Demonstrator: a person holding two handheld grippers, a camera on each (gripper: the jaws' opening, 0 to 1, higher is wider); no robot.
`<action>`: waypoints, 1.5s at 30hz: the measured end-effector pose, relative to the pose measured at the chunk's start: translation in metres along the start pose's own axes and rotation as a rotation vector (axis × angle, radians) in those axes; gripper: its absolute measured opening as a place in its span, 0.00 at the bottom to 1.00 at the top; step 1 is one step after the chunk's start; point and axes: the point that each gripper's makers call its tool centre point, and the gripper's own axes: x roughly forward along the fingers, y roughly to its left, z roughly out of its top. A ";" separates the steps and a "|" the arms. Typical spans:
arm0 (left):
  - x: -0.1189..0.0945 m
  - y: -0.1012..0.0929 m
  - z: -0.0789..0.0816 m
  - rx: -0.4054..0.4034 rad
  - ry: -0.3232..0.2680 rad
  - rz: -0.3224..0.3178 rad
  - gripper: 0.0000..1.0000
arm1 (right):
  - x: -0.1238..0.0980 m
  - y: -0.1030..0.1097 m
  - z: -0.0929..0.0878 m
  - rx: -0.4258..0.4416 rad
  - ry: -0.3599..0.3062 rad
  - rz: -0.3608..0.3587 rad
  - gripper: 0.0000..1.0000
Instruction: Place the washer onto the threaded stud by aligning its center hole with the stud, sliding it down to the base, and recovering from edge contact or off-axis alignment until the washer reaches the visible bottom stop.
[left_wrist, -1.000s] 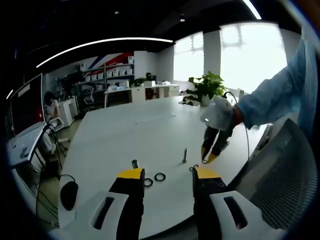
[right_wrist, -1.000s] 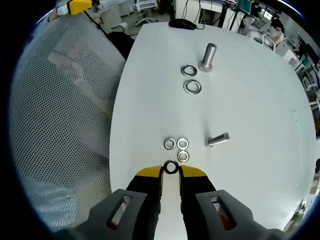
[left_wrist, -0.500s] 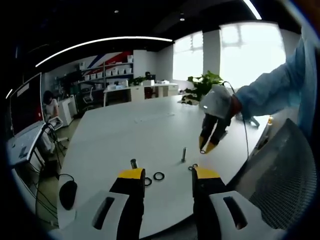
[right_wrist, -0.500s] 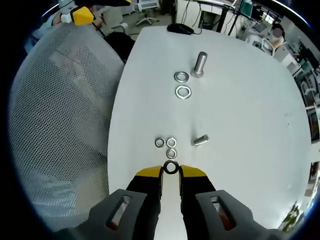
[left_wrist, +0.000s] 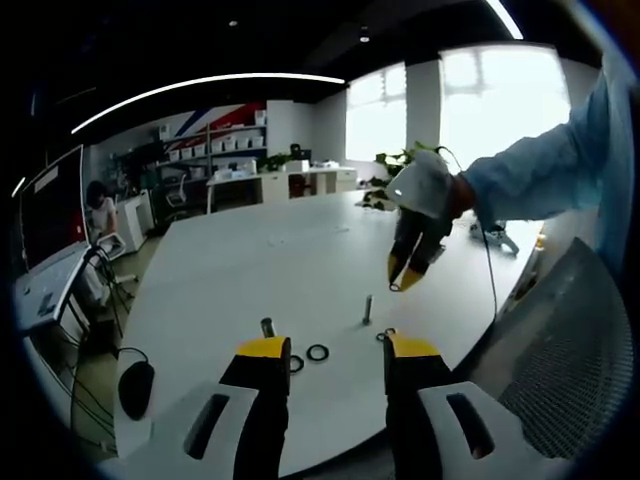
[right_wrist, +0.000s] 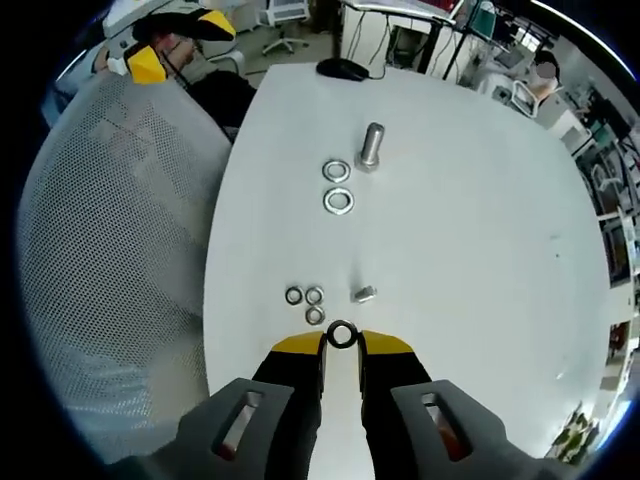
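Note:
My right gripper (right_wrist: 341, 343) is shut on a small washer (right_wrist: 341, 334), held high over the white table (right_wrist: 470, 230). Just ahead of it a thin threaded stud (right_wrist: 364, 294) stands on the table, with three small washers (right_wrist: 305, 301) grouped to its left. In the left gripper view my left gripper (left_wrist: 327, 355) is open and holds nothing. The same stud (left_wrist: 368, 308) stands beyond its right jaw. The right gripper (left_wrist: 398, 279) hangs above and to the right of the stud, washer (left_wrist: 394, 287) at its tips.
A thicker stud (right_wrist: 371, 145) stands farther off with two larger washers (right_wrist: 337, 186) beside it, seen also as a stud (left_wrist: 268, 327) and dark rings (left_wrist: 318, 352). A mesh chair back (right_wrist: 110, 260) borders the table's left edge. A computer mouse (right_wrist: 342, 68) lies at the far end.
The right gripper has risen with the washer and drifted left toward the thin stud. In its view the table and parts have shrunk. The left gripper has stayed put.

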 end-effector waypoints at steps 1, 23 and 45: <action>0.000 0.000 0.000 0.001 0.001 0.000 0.35 | 0.000 -0.002 0.001 0.000 0.000 -0.003 0.14; 0.000 0.000 0.000 -0.004 -0.001 0.000 0.34 | 0.006 -0.023 0.023 0.007 -0.029 -0.063 0.14; 0.000 0.002 0.001 -0.014 -0.010 0.003 0.34 | 0.028 -0.019 0.019 0.031 0.017 -0.027 0.14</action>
